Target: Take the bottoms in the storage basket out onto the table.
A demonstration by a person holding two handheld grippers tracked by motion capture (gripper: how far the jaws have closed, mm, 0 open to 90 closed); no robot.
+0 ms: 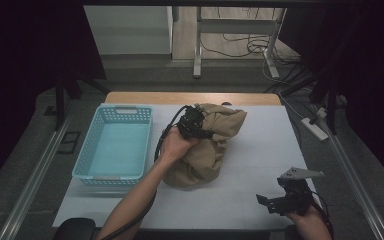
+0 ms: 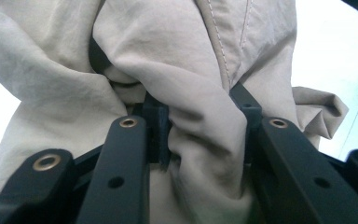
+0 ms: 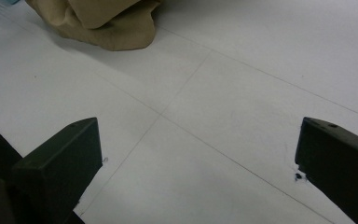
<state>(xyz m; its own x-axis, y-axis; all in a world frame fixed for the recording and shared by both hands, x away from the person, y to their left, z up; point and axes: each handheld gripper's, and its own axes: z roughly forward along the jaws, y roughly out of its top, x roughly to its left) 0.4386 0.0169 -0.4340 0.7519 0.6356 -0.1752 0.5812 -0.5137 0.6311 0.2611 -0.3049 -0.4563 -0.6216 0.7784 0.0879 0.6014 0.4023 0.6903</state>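
A crumpled tan garment (image 1: 207, 145) lies bunched in the middle of the white table (image 1: 260, 150). My left gripper (image 1: 196, 126) sits on top of it, shut on a thick fold of the tan cloth (image 2: 205, 135) that fills the space between its jaws in the left gripper view. My right gripper (image 1: 270, 202) rests near the table's front right corner, open, with bare table between its wide-spread jaws. An edge of the garment (image 3: 107, 28) lies at the top left of the right gripper view, well beyond my right gripper (image 3: 198, 163).
A light blue plastic basket (image 1: 114, 145) with nothing in it stands on the table just left of the garment. Metal rails run along both sides of the table. A desk frame and cables stand on the floor beyond the far edge.
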